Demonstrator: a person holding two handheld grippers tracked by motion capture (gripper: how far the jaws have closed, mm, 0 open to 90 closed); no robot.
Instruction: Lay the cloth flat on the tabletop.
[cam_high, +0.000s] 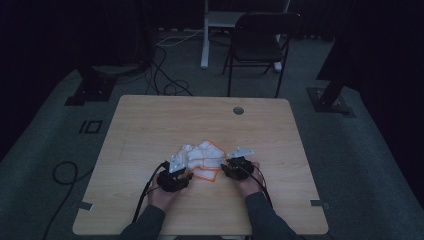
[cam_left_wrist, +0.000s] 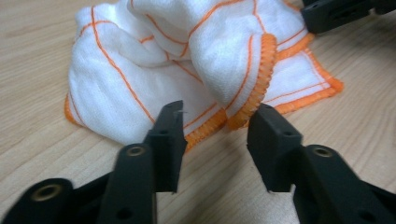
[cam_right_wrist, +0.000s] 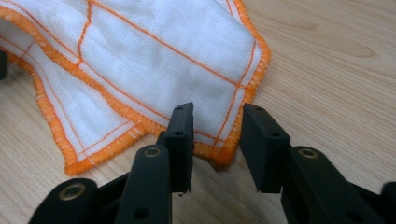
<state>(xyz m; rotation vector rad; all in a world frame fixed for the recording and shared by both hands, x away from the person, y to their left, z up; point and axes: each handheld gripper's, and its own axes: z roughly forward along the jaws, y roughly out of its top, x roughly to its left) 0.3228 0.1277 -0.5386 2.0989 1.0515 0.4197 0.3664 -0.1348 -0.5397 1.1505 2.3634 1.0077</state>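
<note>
Both forearms reach in over the near edge of the table, hands low. The left gripper and right gripper each hold parted jaws around an orange hem of the crumpled cloth lying between them, not yet clamped.

Crumpled cloth mid-table, between left hand-held gripper and right hand-held gripper.

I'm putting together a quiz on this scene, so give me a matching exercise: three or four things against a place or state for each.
Things:
1. cloth
2. left gripper
3. right gripper
4. chair

Places or states:
A. on the floor beyond the table
B. open at a rolled orange hem
C. crumpled on the wood
D. open at a flat corner

Pairs: 1-C, 2-B, 3-D, 4-A
</note>
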